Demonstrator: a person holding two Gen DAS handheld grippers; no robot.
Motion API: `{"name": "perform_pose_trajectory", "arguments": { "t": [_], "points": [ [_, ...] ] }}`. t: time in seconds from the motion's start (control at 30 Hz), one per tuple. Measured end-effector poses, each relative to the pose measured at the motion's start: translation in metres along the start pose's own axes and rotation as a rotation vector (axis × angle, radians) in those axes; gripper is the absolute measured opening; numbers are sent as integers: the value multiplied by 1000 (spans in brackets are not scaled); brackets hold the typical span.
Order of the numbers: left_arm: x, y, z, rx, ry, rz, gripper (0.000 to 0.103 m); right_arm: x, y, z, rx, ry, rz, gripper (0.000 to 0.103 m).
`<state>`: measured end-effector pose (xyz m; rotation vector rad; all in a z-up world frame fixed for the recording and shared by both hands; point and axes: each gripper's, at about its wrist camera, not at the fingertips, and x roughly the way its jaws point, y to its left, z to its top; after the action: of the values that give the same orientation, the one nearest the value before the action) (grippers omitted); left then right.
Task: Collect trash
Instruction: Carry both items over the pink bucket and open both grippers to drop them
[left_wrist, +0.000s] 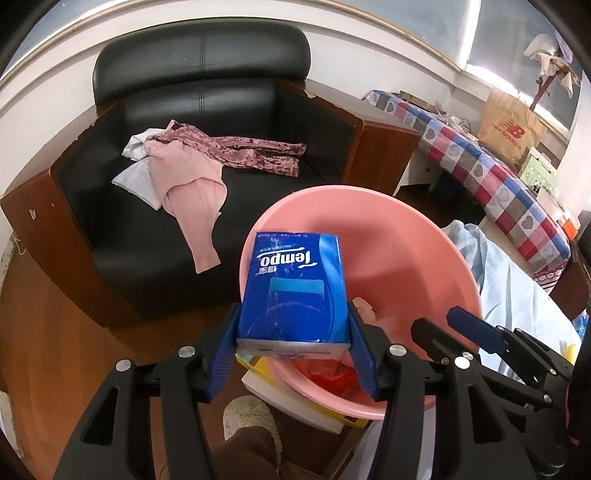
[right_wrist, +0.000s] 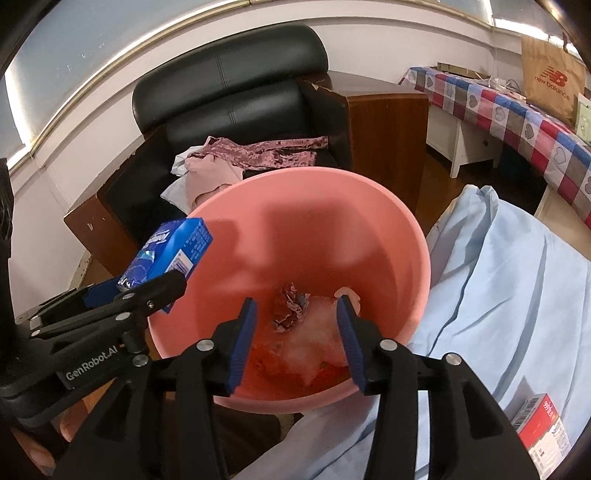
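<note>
The left gripper (left_wrist: 293, 354) is clamped on a blue tissue pack (left_wrist: 293, 291), one finger pressing each long side. It holds the pack over the near-left rim of the pink basin (left_wrist: 406, 236); in the right wrist view the pack (right_wrist: 166, 254) sits at about 9 o'clock on the basin (right_wrist: 332, 206), partly outside the rim.

The right gripper (right_wrist: 293, 328) is spread wide and holds nothing. It hovers over the basin's interior, where a crumpled wrapper (right_wrist: 290, 302) and a pale wad of tissue (right_wrist: 314, 339) lie on the bottom.

The basin rests beside the light blue bedding (right_wrist: 498, 295) at 3 o'clock; what supports it underneath cannot be told. A red and white box (right_wrist: 541, 424) lies on the bedding at 4 o'clock. Clothes (left_wrist: 184, 166) lie on the black armchair (left_wrist: 207, 110) at 12 o'clock.

Risks, as judged:
- Letting go here may drop the pack on the rim, so that it tips out to the floor; it should be carried further inward first.
- Either gripper knocking the rim could tilt the basin and spill its contents.
- The open right fingers are close to the left gripper's path and could collide.
</note>
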<state>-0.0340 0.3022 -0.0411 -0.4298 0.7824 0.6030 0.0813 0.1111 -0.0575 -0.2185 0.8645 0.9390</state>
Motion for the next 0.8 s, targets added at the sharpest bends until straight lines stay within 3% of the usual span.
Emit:
{"name": "perform_pose_trajectory", "arguments": {
  "t": [0.8],
  "points": [
    [-30, -11, 6, 14, -25, -59, 55, -53, -3, -17, 14, -72, -19, 47]
  ]
}}
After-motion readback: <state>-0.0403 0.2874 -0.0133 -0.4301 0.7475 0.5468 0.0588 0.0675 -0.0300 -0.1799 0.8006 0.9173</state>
